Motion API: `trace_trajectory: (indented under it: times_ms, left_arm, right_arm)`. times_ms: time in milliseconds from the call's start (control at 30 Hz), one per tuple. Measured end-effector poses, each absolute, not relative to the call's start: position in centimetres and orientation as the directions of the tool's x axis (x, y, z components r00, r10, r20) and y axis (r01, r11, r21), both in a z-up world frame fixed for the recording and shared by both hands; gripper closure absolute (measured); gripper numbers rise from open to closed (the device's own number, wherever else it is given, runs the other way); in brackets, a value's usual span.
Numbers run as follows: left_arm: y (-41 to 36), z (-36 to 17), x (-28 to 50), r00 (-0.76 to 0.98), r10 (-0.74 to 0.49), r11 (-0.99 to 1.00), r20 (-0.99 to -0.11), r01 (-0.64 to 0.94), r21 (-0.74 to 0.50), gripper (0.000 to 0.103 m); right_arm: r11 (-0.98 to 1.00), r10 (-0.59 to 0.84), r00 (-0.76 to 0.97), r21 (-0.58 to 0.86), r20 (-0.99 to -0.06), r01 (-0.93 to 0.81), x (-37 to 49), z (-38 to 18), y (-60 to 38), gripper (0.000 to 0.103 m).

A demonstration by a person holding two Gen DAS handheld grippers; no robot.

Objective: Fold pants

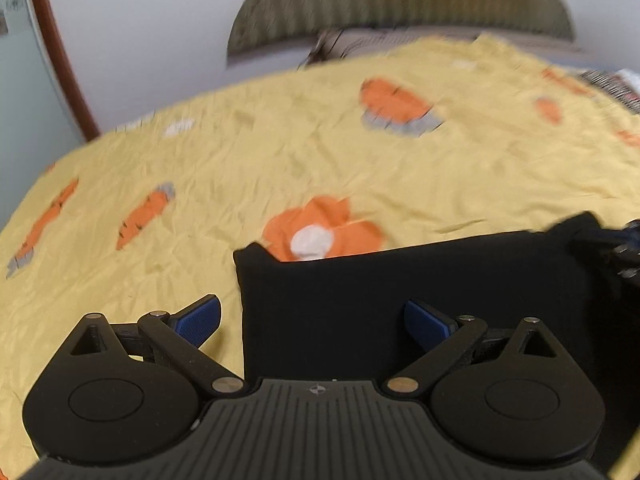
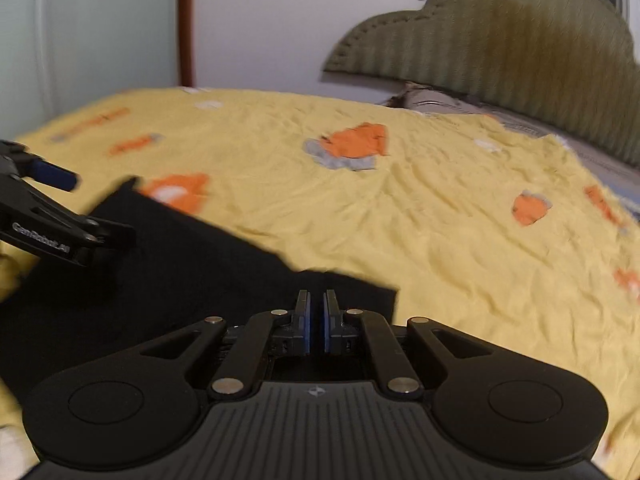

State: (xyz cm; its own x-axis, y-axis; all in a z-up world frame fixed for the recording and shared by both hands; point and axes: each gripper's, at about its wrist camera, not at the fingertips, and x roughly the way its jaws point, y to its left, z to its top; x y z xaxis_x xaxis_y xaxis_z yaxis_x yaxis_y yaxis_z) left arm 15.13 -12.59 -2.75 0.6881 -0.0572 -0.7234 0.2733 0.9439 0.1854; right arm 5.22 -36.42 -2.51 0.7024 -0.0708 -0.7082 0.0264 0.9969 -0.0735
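Note:
The black pants [image 1: 400,292] lie folded into a flat rectangle on the yellow bedspread [image 1: 240,152]. My left gripper [image 1: 312,316] is open wide above the pants' left edge, one blue pad [image 1: 202,318] over the bedspread and the other over the fabric. In the right wrist view the pants [image 2: 180,264] stretch to the left. My right gripper [image 2: 316,312] has its jaws nearly together with a thin gap, above the pants' near right corner; no fabric shows between the pads. The left gripper [image 2: 60,216] shows at the left edge of that view.
The bedspread [image 2: 440,220] has orange carrot and flower prints. A green scalloped headboard [image 2: 500,40] stands at the back. A white wall and a brown door frame [image 2: 186,20] lie to the left. A pillow edge [image 2: 440,100] shows under the headboard.

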Motion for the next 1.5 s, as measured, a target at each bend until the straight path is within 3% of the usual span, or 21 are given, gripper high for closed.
trace_trajectory:
  times_ms: [200,300,367,400,433,533,600,700,900,1133,1167,1200,1233,1267,1367,1500]
  left_arm:
    - [-10.2,-2.0,17.1,0.664,-0.101,0.975,-0.741,0.213,0.057,0.002]
    - [-8.6,-0.8,15.3,0.694,-0.096,0.976,-0.714,0.208,0.071,0.002]
    - [-7.2,-0.8,14.2,0.673,-0.116,0.977,-0.73,0.21,0.038,0.002]
    - [-6.2,-0.8,13.6,0.656,-0.144,0.977,-0.741,0.213,-0.001,0.002]
    - [-5.1,-1.0,13.1,0.631,-0.186,0.973,-0.753,0.225,-0.051,0.002]
    - [-1.9,-2.2,12.4,0.517,-0.359,0.932,-0.777,0.242,-0.27,0.002]
    - [-0.1,-3.6,12.6,0.425,-0.49,0.871,-0.761,0.216,-0.441,0.0]
    - [0.7,-4.1,12.6,0.426,-0.539,0.842,-0.727,0.252,-0.477,0.001]
    - [-0.9,-4.6,12.6,0.399,-0.601,0.795,-0.693,0.389,-0.466,0.001]
    - [-3.2,-5.2,12.0,0.449,-0.624,0.776,-0.64,0.455,-0.437,0.004]
    - [-3.4,-5.2,11.9,0.462,-0.616,0.783,-0.638,0.445,-0.434,0.008]
    - [-3.4,-5.1,11.8,0.479,-0.6,0.796,-0.64,0.431,-0.425,0.019]
    - [-3.4,-4.9,11.6,0.502,-0.572,0.818,-0.649,0.414,-0.4,0.029]
    - [-3.4,-4.8,11.6,0.524,-0.529,0.846,-0.668,0.392,-0.363,0.052]
    - [-1.8,-4.5,11.7,0.529,-0.547,0.837,-0.649,0.34,-0.428,0.086]
    - [-1.1,-2.7,10.4,0.584,-0.523,0.852,-0.621,0.332,-0.405,0.088]
  right_arm:
    - [0.994,-0.107,0.714,-0.076,-0.692,0.076,4.8,-1.6,-36.6,0.097]
    - [0.999,-0.03,0.718,-0.032,-0.695,0.01,3.2,-1.1,-35.9,0.093]
    - [0.996,-0.067,0.703,-0.091,-0.708,0.003,2.8,-1.9,-35.5,0.082]
    - [0.995,-0.088,0.711,-0.096,-0.698,0.029,2.6,-2.0,-35.8,0.067]
    - [0.996,-0.087,0.716,-0.055,-0.692,0.068,2.3,-1.8,-36.6,0.054]
    - [0.973,0.043,0.748,0.198,-0.662,0.119,0.7,-1.2,-40.4,0.031]
    - [0.918,0.169,0.739,0.377,-0.652,0.123,-0.1,-1.7,-43.2,0.031]
    - [0.822,0.344,0.705,0.562,-0.62,0.093,-0.9,-3.4,-46.2,0.031]
    - [0.729,0.532,0.629,0.685,-0.567,0.0,-0.7,-4.8,-47.3,0.029]
    - [0.662,0.61,0.609,0.749,-0.506,-0.041,2.3,-6.0,-46.4,0.03]
    - [0.668,0.605,0.61,0.743,-0.512,-0.04,2.4,-5.9,-46.0,0.03]
    - [0.679,0.595,0.614,0.733,-0.519,-0.039,2.5,-5.9,-45.7,0.035]
    - [0.699,0.57,0.621,0.715,-0.538,-0.022,2.4,-5.7,-45.4,0.054]
    - [0.722,0.533,0.629,0.692,-0.566,0.011,2.1,-5.8,-45.3,0.064]
    - [0.731,0.489,0.66,0.68,-0.571,0.047,1.3,-5.8,-44.7,0.069]
    - [0.754,0.439,0.694,0.654,-0.571,0.062,0.8,-4.4,-43.4,0.074]
